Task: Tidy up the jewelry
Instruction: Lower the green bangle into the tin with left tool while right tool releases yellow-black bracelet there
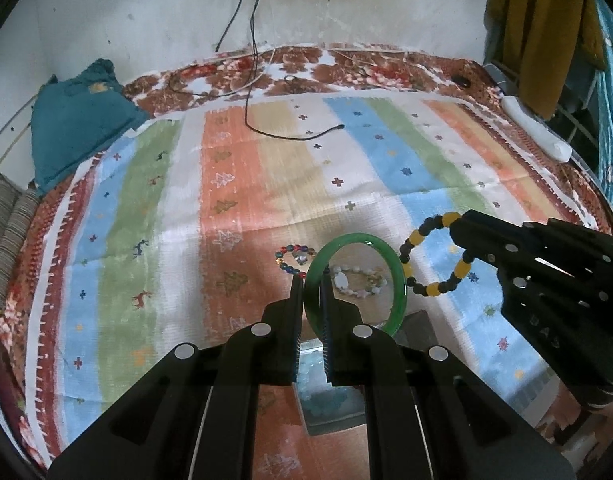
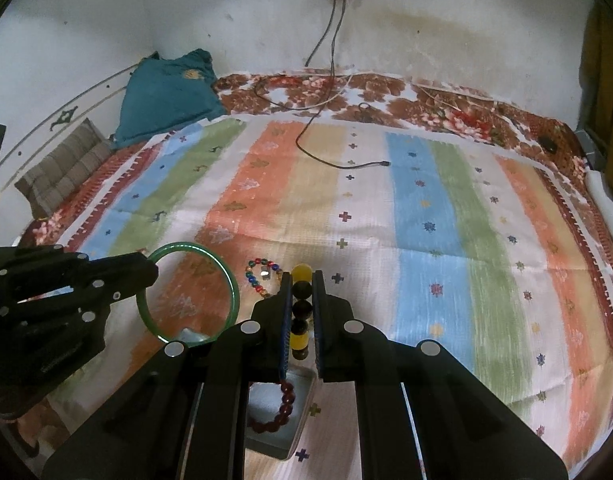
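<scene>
Two grips | left gripper [image 1: 310, 280] clamps green bangle [image 1: 398, 276] by its rim | right gripper [image 2: 302, 280] pinches yellow-black bead bracelet [image 1: 434, 258] | both above tray [image 2: 302, 390], we judge for dropping in | multicolour bracelet [image 2: 262, 276] beyond tray

My left fingers [image 1: 311, 280] pinch the bangle [image 1: 400, 276]; my right fingers [image 2: 302, 280] to the right pinch the beaded bracelet [image 2: 300, 312]. Two bead strings [image 1: 292, 258] lie on the bed [image 1: 266, 184] beyond; a box [image 2: 302, 408] below my right fingers holds another bracelet [image 2: 284, 404].

Striped bedspread [image 1: 234, 184] (cable [image 1: 290, 136], bracelets [image 1: 292, 258])
</scene>
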`<state>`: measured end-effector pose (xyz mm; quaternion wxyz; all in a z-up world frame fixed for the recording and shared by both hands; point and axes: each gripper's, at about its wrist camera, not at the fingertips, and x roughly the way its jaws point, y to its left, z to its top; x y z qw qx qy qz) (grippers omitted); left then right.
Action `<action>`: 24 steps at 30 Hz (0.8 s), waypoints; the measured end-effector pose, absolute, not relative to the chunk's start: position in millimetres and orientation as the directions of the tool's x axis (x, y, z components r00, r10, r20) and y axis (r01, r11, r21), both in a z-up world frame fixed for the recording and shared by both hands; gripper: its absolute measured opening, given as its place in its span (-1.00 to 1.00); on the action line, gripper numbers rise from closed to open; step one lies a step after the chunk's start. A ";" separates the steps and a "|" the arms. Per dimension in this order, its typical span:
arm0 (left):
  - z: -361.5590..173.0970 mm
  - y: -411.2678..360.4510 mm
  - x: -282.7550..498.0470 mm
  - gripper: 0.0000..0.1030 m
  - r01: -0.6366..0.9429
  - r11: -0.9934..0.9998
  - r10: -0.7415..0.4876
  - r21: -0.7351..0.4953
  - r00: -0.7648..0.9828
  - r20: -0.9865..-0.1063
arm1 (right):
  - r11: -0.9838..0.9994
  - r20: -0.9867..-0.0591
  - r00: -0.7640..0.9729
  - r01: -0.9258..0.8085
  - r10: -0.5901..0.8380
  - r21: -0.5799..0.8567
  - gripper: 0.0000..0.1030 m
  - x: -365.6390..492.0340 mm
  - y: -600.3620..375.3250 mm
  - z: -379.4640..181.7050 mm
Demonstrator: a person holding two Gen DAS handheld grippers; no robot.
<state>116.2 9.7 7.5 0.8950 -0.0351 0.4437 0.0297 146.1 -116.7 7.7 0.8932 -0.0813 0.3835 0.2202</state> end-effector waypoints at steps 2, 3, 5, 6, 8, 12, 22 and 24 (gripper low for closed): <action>8.4 8.4 112.1 -0.85 -0.081 0.996 0.026 -0.029 0.610 -0.792 | 0.886 -0.717 0.609 -0.462 0.340 0.028 -0.80 140.7 -118.1 9.3; 8.6 7.5 110.2 -0.85 -0.080 0.996 0.029 -0.025 0.611 -0.791 | 0.884 -0.715 0.610 -0.466 0.342 0.025 -0.80 137.2 -118.4 10.0; 8.3 6.4 106.4 -0.85 -0.078 0.997 0.029 -0.024 0.613 -0.790 | 0.879 -0.713 0.612 -0.477 0.342 0.011 -0.80 129.3 -118.7 10.7; 8.3 5.3 104.9 -0.85 -0.076 0.997 0.028 -0.024 0.613 -0.790 | 0.875 -0.715 0.608 -0.484 0.345 0.010 -0.80 125.6 -119.2 10.3; 8.5 2.8 101.0 -0.85 -0.074 0.997 0.035 -0.013 0.616 -0.787 | 0.871 -0.717 0.605 -0.491 0.347 0.007 -0.80 119.3 -119.8 9.8; 8.5 0.4 94.5 -0.85 -0.073 0.997 0.044 -0.002 0.620 -0.783 | 0.865 -0.717 0.602 -0.502 0.353 0.004 -0.80 109.1 -121.4 9.4; 5.8 -4.7 79.0 -0.84 -0.067 0.998 0.047 0.007 0.621 -0.782 | 0.856 -0.725 0.583 -0.517 0.367 0.017 -0.80 88.5 -126.1 3.6; 5.4 -6.7 75.1 -0.84 -0.064 0.998 0.047 0.009 0.622 -0.781 | 0.855 -0.725 0.581 -0.519 0.370 0.021 -0.80 85.2 -126.6 3.1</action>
